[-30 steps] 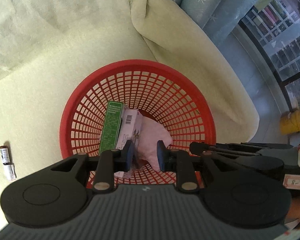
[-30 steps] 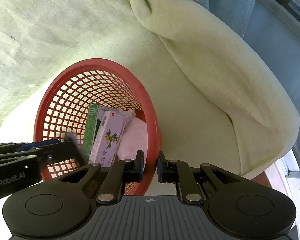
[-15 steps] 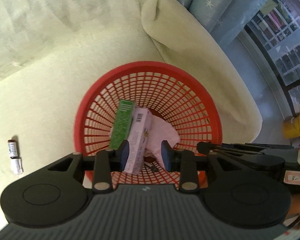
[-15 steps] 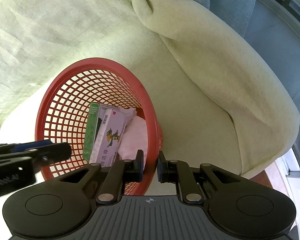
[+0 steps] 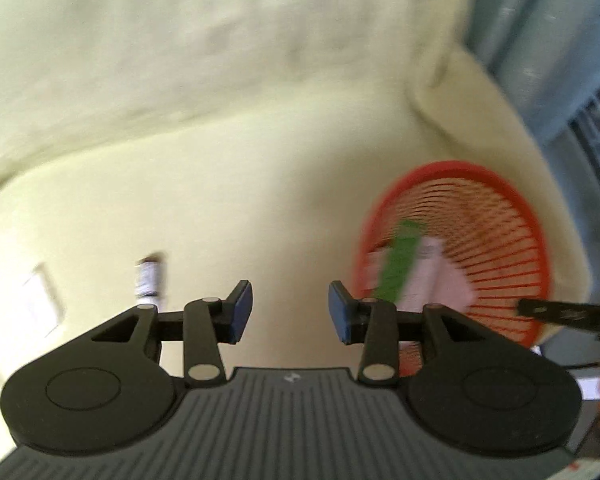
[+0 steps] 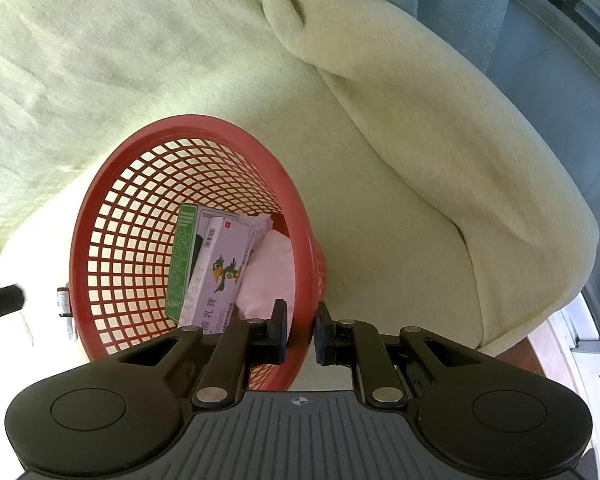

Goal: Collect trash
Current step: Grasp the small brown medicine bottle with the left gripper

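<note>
- Red mesh basket (image 6: pixel 112 248): round, open lattice wall with a solid rim, sitting on the seat of a pale yellow-green sofa (image 6: pixel 400 128), near the armrest.
- Contents, right wrist view: green carton (image 6: pixel 182 256) standing on end against the lattice; beside it and touching, a lilac carton (image 6: pixel 220 276) with a cartoon bird and a barcode, also upright and slightly tilted; crumpled white-pink tissue (image 6: pixel 268 268) behind both, against the near wall.
- Small vial (image 6: pixel 63 300), dark cap and white label, lies on the seat just outside the basket on its left side; in the left wrist view it is blurred (image 5: pixel 148 276).
- A pale flat rectangle (image 5: pixel 40 304), possibly paper, lies on the seat further left of the vial; too blurred to identify.
- Right gripper (image 6: pixel 301 330): jaws closed on the basket's near rim, one pad inside the wall and one outside.
- Left gripper (image 5: pixel 290 312): jaws opening, nothing between them; bare seat cushion below. It sits to the left of the basket, between basket and vial. The whole view is motion-blurred.
- Blue curtain (image 6: pixel 452 4) with small star print hangs behind the armrest.
</note>
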